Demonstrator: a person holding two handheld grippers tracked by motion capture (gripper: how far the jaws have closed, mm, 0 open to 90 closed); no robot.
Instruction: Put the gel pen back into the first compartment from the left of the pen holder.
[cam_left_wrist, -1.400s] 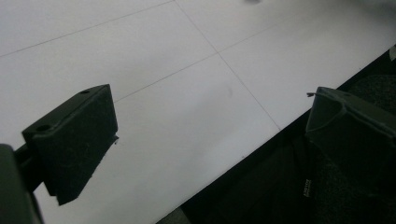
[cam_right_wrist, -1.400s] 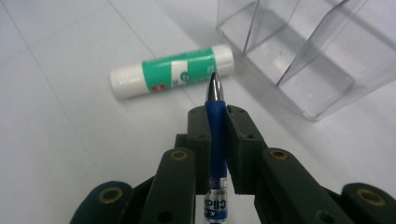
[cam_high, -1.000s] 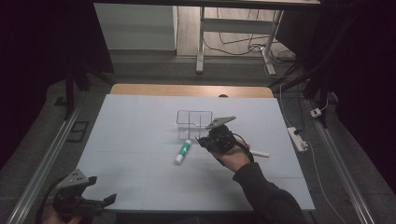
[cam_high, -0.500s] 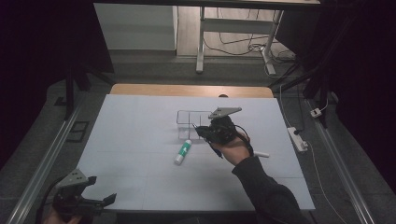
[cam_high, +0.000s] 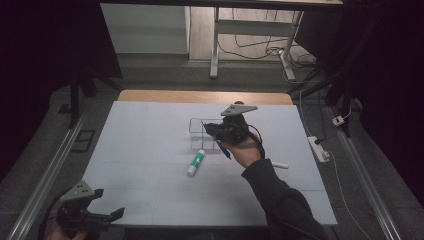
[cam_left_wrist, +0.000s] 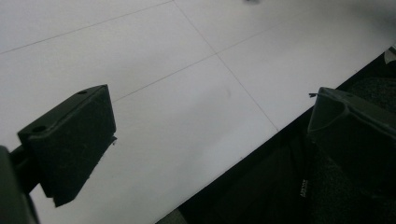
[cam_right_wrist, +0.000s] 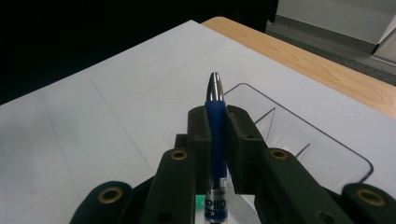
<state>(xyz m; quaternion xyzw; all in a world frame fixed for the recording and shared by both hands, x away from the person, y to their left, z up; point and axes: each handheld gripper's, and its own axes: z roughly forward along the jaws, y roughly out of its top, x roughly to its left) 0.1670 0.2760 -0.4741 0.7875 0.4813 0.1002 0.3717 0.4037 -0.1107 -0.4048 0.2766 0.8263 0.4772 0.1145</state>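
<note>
My right gripper (cam_high: 210, 129) is shut on a blue pen (cam_high: 225, 151) and hovers over the near right part of a clear plastic tray (cam_high: 196, 123) at mid-table. Along its jaws, the right gripper (cam_right_wrist: 216, 126) pinches the pen (cam_right_wrist: 215, 95) with its silver tip pointing out past the pads, and the tray (cam_right_wrist: 327, 154) lies below to the right. A white tube with a green cap (cam_high: 195, 163) lies in front of the tray. My left gripper (cam_high: 107, 216) stands open at the table's near left corner; its pads (cam_left_wrist: 74, 140) are wide apart with nothing between them.
A white paper sheet (cam_high: 150, 150) covers the table, with a wooden strip (cam_high: 200, 96) at the far edge. A white pen-like stick (cam_high: 280, 165) lies right of the forearm. A power strip (cam_high: 318, 148) sits off the table's right side. The near table edge (cam_left_wrist: 243, 158) runs under the left gripper.
The right gripper has risen and moved away from the person toward the tray, still holding the pen. The left gripper has stayed in place.
</note>
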